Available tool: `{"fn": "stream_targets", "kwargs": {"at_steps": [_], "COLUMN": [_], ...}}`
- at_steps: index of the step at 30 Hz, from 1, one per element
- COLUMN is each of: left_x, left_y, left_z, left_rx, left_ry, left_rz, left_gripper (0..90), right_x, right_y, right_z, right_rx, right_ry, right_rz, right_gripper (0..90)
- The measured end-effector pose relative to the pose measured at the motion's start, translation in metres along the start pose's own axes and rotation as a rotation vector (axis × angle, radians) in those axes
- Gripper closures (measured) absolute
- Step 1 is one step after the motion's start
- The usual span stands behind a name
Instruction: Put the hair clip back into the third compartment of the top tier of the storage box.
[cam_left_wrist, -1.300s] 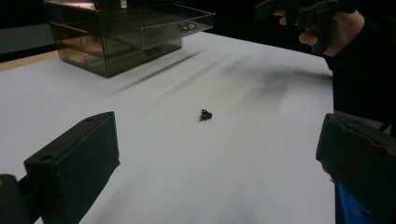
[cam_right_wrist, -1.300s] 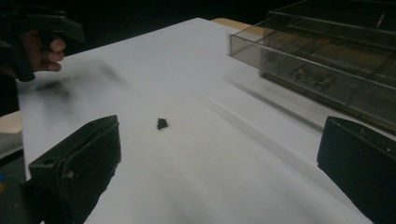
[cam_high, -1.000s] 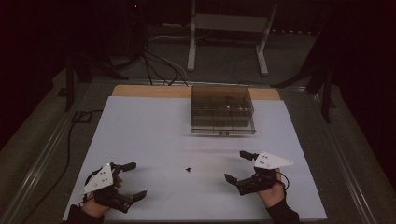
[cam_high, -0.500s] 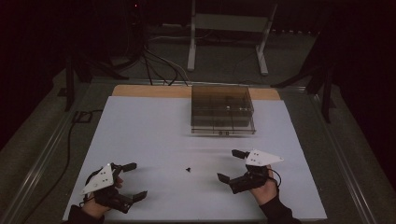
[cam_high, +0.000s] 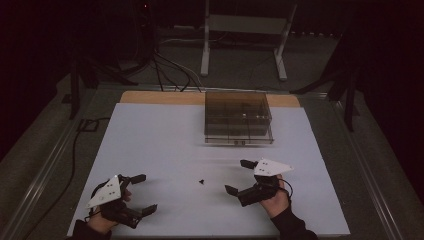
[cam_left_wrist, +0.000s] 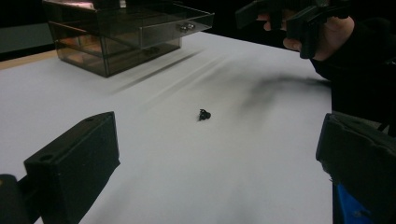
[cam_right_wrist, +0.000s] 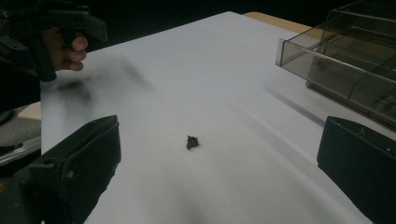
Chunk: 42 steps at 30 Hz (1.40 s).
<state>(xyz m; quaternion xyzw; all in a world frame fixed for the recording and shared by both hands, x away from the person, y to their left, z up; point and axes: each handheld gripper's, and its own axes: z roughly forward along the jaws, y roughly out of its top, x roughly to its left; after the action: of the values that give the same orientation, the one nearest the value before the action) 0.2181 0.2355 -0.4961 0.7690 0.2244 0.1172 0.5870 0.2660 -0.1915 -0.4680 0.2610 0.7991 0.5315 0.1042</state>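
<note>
Your left gripper (cam_high: 141, 194) hovers at the near left corner of the white table (cam_high: 150, 135), jaws spread wide and holding nothing. To its right, between both grippers, lies the small black part (cam_high: 202, 181), alone on the bare surface and well apart from the smoky plastic drawer box (cam_high: 238, 117) at the far side. Your right gripper (cam_high: 239, 176) hovers just right of the part, jaws likewise spread and empty, pointed toward it.

Treat the part as very light and rigid; it looks like a tiny clip or screw, though its exact form is too small to tell. Expect it to skid or flick away on the smooth surface if one jaw touches first. Centre it between the jaws, lower until the jaw tips nearly meet the table, then close slowly across its widest section. It is easily dropped, so carry it level.
</note>
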Motion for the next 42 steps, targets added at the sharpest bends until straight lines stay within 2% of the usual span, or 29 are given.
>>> {"fn": "stream_targets", "kwargs": {"at_steps": [23,35,42], "left_x": [-0.001,-0.001,-0.001], "left_y": [0.002,0.002,0.002], "left_z": [-0.001,-0.002,-0.003], "left_rx": [-0.005,-0.008,-0.009], "left_ry": [-0.002,-0.002,-0.002], "left_rz": [0.007,0.011,0.012], "left_gripper": [0.4,0.4,0.4], "right_x": [0.007,0.013,0.014], "right_y": [0.007,0.012,0.011], "right_z": [0.029,0.053,0.064], "right_rx": [0.020,0.073,0.113], "right_ry": [0.050,0.096,0.097], "right_rz": [-0.006,0.012,0.018], "right_gripper": [0.0,0.0,0.0]}}
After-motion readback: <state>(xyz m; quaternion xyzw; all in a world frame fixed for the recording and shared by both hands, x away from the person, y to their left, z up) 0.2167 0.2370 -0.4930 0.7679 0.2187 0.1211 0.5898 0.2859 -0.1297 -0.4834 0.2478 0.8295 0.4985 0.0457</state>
